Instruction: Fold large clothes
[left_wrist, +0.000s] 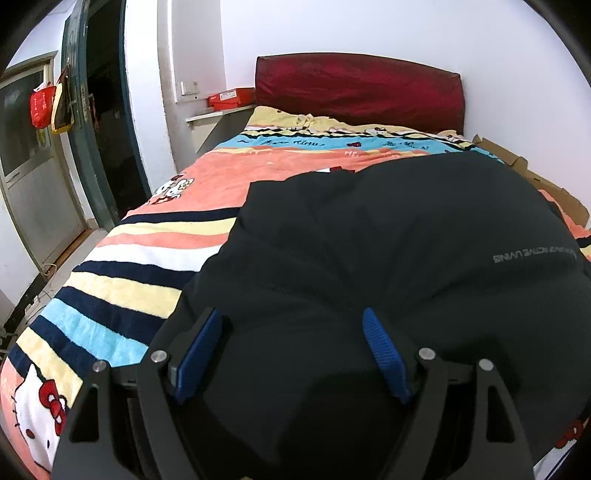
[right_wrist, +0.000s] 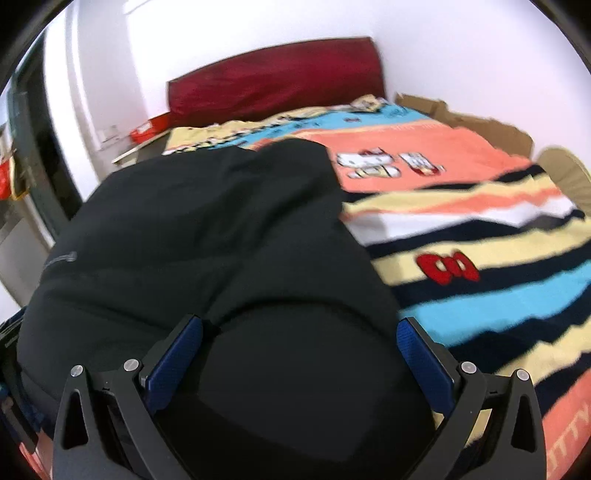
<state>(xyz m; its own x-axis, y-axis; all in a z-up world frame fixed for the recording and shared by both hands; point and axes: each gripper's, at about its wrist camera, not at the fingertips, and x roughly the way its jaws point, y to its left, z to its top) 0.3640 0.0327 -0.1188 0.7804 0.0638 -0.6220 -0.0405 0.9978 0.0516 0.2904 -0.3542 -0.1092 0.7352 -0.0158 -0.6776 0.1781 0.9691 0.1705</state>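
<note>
A large black garment (left_wrist: 388, 240) with grey lettering lies spread on a striped cartoon-cat bedspread (left_wrist: 147, 258). It also shows in the right wrist view (right_wrist: 203, 229). My left gripper (left_wrist: 291, 317) is open, its blue pads (left_wrist: 384, 350) wide apart over the garment's near edge, with black cloth between them. My right gripper (right_wrist: 299, 325) is open too, blue pads (right_wrist: 424, 362) wide apart over the garment's near right edge. Neither holds the cloth.
A dark red headboard (left_wrist: 358, 88) stands at the far end against a white wall. Cardboard (left_wrist: 535, 181) lies along the bed's right side. A shelf with a red box (left_wrist: 229, 98) and an open doorway (left_wrist: 107, 122) are on the left.
</note>
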